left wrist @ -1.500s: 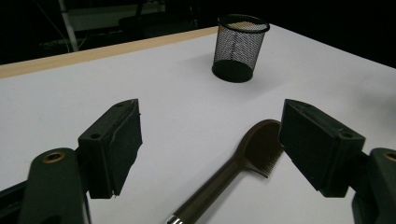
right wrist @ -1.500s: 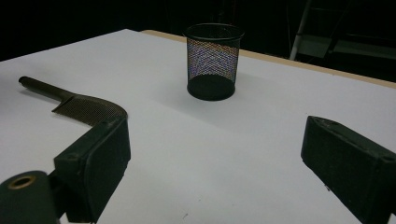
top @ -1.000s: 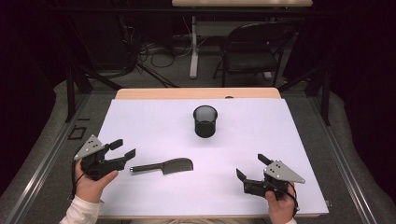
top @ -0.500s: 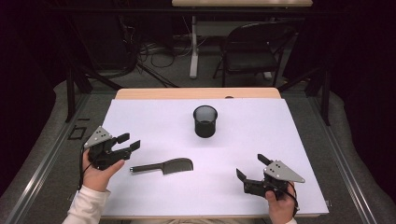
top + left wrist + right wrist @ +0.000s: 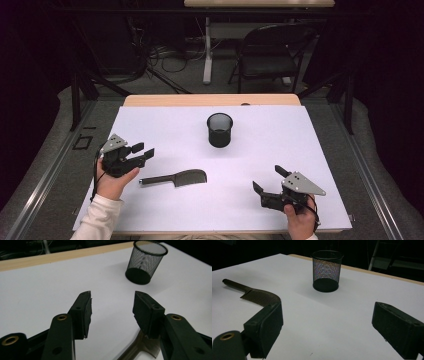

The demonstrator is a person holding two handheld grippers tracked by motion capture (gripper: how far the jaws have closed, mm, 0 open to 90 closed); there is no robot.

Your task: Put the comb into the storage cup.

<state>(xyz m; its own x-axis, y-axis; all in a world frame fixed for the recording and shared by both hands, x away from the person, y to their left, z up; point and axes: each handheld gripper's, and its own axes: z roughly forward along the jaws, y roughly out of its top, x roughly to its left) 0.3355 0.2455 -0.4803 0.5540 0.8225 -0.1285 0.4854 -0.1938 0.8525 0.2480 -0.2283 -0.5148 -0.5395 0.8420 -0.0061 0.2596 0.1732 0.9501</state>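
Observation:
A black comb [image 5: 175, 177] with a thin handle lies flat on the white table top [image 5: 280, 135], handle pointing left. My left gripper [image 5: 144, 150] hovers just left of and beyond the handle's end. Its jaws have just been closing; they stand apart with nothing between them. In the left gripper view the left gripper [image 5: 112, 305] looks past the comb [image 5: 140, 348] at the lower right. A black mesh cup [image 5: 220, 130] stands upright mid-table. My right gripper [image 5: 268, 178] rests open near the front right, and in the right gripper view its jaws [image 5: 327, 310] stand wide, facing the comb [image 5: 254, 293] and the cup [image 5: 327, 270].
The table's wooden far edge [image 5: 210, 100] runs behind the mesh cup [image 5: 146, 261]. A dark folding chair [image 5: 272, 55] and a desk leg with cables stand on the floor beyond the table. White surface lies between the comb and the right gripper.
My left gripper has moved away from the front edge and a little right, toward the comb's handle, and its jaws have narrowed. The right gripper, the comb and the cup have stayed put.

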